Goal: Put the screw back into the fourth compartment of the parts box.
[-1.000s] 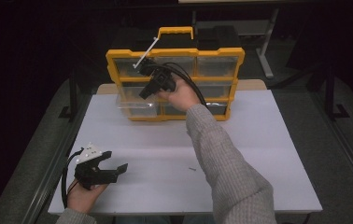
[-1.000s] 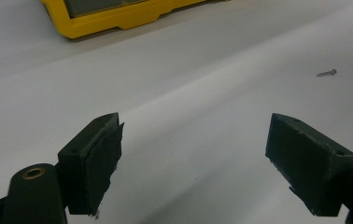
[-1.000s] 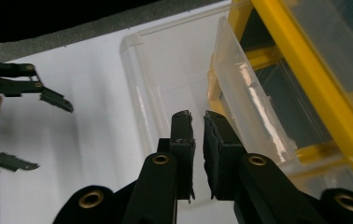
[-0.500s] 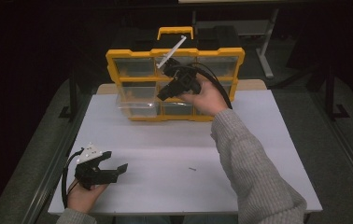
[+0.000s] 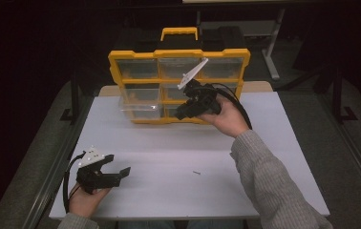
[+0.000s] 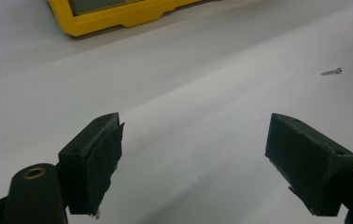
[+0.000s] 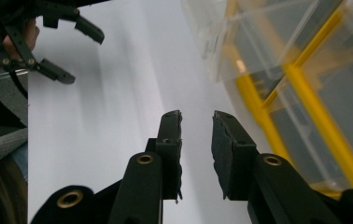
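High view: a yellow organizer case (image 5: 178,86) with clear drawers stands upright at the far edge of the white tabletop (image 5: 264,157), its handle on top. One clear drawer (image 5: 140,109) at its lower left juts out of the frame toward the person. The right gripper (image 5: 182,114) hangs in front of the case's lower middle drawers, to the right of the jutting drawer; its jaws have just been opening and stand slightly apart with nothing between them. The left gripper (image 5: 121,174) rests at the near left corner of the tabletop, well apart from the case, its jaws wide open and holding nothing. A small screw (image 5: 196,172) lies loose on the tabletop between the two hands. Left gripper view: the spread jaws frame bare tabletop, with the screw (image 6: 332,72) beyond the right jaw and the case's yellow base (image 6: 118,16) at the top. Right gripper view: the narrow gap between the jaws lies beside the clear drawers (image 7: 268,51).
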Tool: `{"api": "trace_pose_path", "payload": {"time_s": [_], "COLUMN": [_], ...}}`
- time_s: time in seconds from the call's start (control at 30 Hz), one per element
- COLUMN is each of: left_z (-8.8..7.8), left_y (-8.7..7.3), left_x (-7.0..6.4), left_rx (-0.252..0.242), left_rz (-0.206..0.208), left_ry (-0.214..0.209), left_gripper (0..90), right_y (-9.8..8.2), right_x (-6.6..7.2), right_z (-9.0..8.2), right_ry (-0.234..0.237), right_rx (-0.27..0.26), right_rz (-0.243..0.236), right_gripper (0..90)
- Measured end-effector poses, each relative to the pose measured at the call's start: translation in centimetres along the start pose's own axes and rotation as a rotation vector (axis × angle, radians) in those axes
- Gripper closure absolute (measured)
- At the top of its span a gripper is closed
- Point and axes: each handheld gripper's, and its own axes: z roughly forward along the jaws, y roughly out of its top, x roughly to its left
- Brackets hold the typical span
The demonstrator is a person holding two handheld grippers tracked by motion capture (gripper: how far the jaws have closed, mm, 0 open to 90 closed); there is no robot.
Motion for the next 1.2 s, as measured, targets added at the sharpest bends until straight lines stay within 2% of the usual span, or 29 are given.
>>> {"api": "trace_pose_path", "payload": {"time_s": [0.23,0.27,0.47,0.57,0.67,0.9,1.03,1.07,1.13,1.2], "left_z": [0.2,0.2,0.2,0.1,0.1,0.2,0.2,0.2,0.1,0.1], "left_y": [0.0,0.0,0.0,0.0,0.0,0.0,0.0,0.0,0.0,0.0], "left_x": [-0.1,-0.1,-0.2,-0.1,-0.1,-0.2,-0.3,-0.3,0.0,0.0], "left_rx": [-0.01,-0.008,-0.014,-0.007,-0.008,-0.017,-0.013,-0.018,0.003,0.0], "left_rz": [-0.008,-0.006,-0.013,0.0,-0.008,-0.014,-0.025,-0.025,0.013,0.011], "left_ry": [-0.002,-0.002,-0.002,0.0,0.0,0.0,0.0,-0.001,0.003,0.002], "left_gripper": [18.0,18.0,18.0,18.0,18.0,18.0,18.0,18.0,18.0,18.0], "right_y": [-2.8,-3.3,-5.5,-6.8,-7.9,-10.6,-11.7,-11.9,-12.5,-12.8], "right_x": [0.6,0.8,1.6,2.4,3.2,3.7,4.0,4.2,4.3,4.6], "right_z": [0.9,1.1,1.9,2.6,3.3,4.9,5.8,6.0,6.5,6.9], "right_ry": [0.015,0.023,0.03,0.037,0.043,0.068,0.071,0.067,0.079,0.076], "right_rx": [-0.002,0.019,0.01,0.02,0.049,0.067,0.087,0.096,0.097,0.108], "right_rz": [0.008,0.033,0.026,0.023,0.027,0.061,0.059,0.063,0.069,0.07], "right_gripper": [67.8,67.0,65.3,64.4,63.9,63.8,64.5,64.7,65.3,65.9]}}
